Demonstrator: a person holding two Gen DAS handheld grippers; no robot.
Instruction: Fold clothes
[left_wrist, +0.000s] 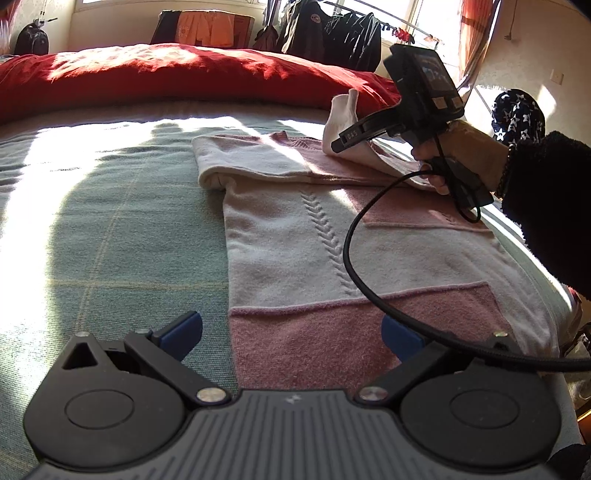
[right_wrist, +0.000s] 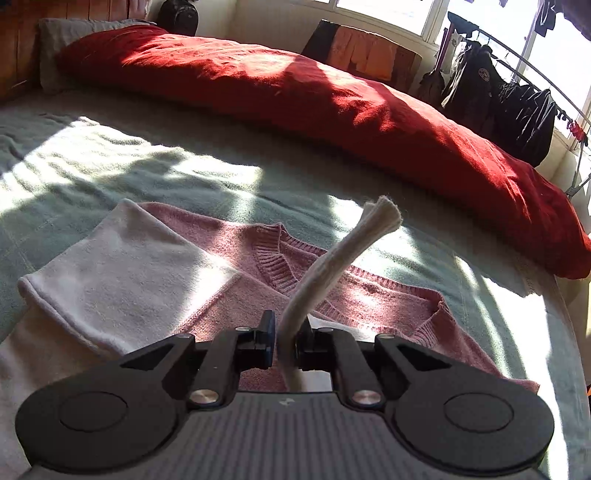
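Left gripper (left_wrist: 291, 332) – black arms, blue pads, silver screws, grey ribbed body. Right gripper (right_wrist: 285, 332) – same build, black cable (left_wrist: 354, 236). Black fuzzy sleeve (left_wrist: 546, 199), beaded bracelet (left_wrist: 503, 173).

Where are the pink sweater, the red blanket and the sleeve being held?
pink sweater (left_wrist: 354, 347), left wrist view, pink hem band.
red blanket (right_wrist: 332, 107), right wrist view, its middle.
sleeve (right_wrist: 343, 251), right wrist view, mid-length above the tool.

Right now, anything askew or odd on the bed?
One thing: the white sleeve cuff sticks up off the pink-and-white sweater, pinched in the right claw, not laid flat like the other folded sleeve. That is mid-fold, not damage. Left claw is open, holding nothing.
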